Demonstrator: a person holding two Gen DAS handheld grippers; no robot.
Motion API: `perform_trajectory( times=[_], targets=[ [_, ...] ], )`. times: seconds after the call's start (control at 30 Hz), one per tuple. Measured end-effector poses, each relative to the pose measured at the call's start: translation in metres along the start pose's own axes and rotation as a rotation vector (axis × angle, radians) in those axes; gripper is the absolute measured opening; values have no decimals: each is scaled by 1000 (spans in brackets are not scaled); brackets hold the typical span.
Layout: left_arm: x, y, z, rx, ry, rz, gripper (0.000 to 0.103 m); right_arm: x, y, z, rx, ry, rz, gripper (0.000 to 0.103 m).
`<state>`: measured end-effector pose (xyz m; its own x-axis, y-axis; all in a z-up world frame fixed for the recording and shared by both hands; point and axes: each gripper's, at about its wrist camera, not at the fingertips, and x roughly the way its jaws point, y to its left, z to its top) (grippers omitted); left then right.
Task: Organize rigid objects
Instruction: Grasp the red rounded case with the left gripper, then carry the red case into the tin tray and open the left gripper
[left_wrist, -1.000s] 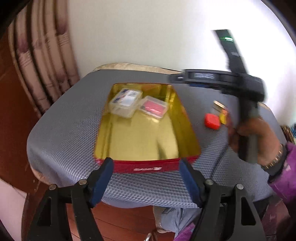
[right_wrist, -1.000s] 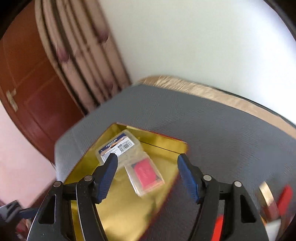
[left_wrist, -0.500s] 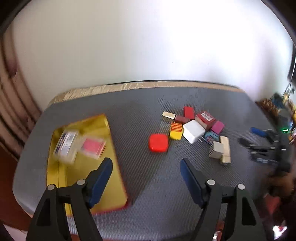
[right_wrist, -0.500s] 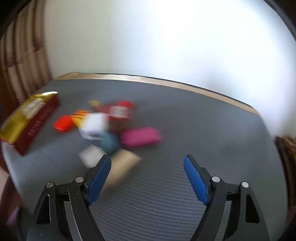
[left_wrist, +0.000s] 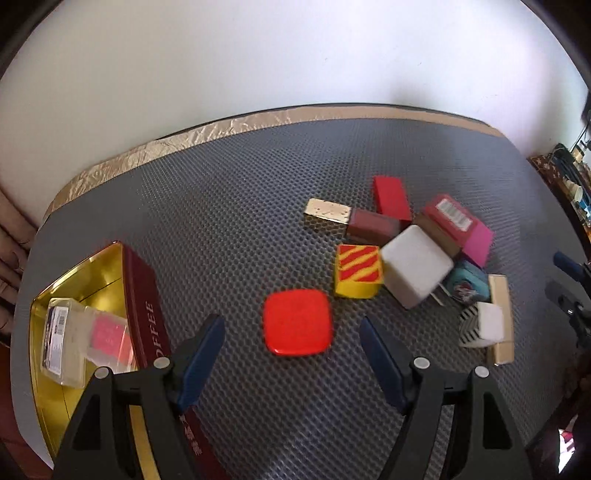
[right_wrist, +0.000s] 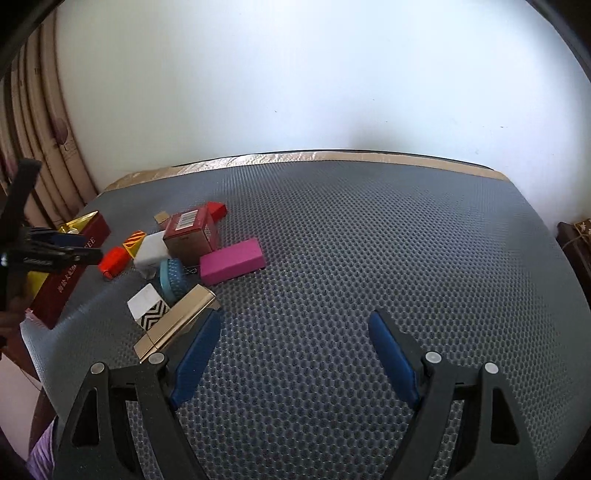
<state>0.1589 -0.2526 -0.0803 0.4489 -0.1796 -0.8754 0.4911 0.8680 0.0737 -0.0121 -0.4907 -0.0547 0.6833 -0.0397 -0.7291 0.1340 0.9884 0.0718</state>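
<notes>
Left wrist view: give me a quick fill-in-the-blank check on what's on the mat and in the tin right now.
1. The left gripper hangs open above the flat ____ box.
2. The striped yellow box sits beside the ____ cube.
3. The gold-lined tin holds ____ clear cases.
4. The right gripper holds ____.

Missing words: red; white; two; nothing

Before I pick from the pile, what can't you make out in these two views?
- Tin: left wrist view, near end cut off by the left gripper; in the right wrist view that gripper covers most of it.
- Clear cases in the tin: blurred, labels unreadable.
- Teal item: mostly hidden behind the white cube.
- Brown box: barcode text too small.
- Right gripper: nothing between its open jaws, which have just been opening.
</notes>
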Motion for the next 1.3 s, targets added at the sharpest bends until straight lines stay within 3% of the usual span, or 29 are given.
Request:
perform_trajectory(
  times=[0.53, 0.6, 0.63, 0.83, 0.93, 1.1, 1.3],
  targets=[
    [49, 0, 9, 30, 97, 8, 76, 4, -8, 1, 41, 13, 42, 81],
    [51, 2, 10, 12, 107, -37, 66, 3, -9, 1, 45, 13, 40, 81],
    [49, 2, 10, 5, 110, -70, 49, 3, -10, 1, 49, 14, 40, 81],
    [46, -2, 10, -8, 98, -57, 47, 3, -17, 1, 83, 12, 46, 82],
    [30, -5, -1, -49, 87, -115, 47, 4, -21, 1, 103, 11, 45, 82],
    [-23, -5, -12, -77, 0, -116, 47, 5, -20, 1, 93, 17, 29, 82],
    [-81, 44, -29, -157, -51, -71, 47, 6, -13, 0, 62, 26, -1, 82]
  ],
)
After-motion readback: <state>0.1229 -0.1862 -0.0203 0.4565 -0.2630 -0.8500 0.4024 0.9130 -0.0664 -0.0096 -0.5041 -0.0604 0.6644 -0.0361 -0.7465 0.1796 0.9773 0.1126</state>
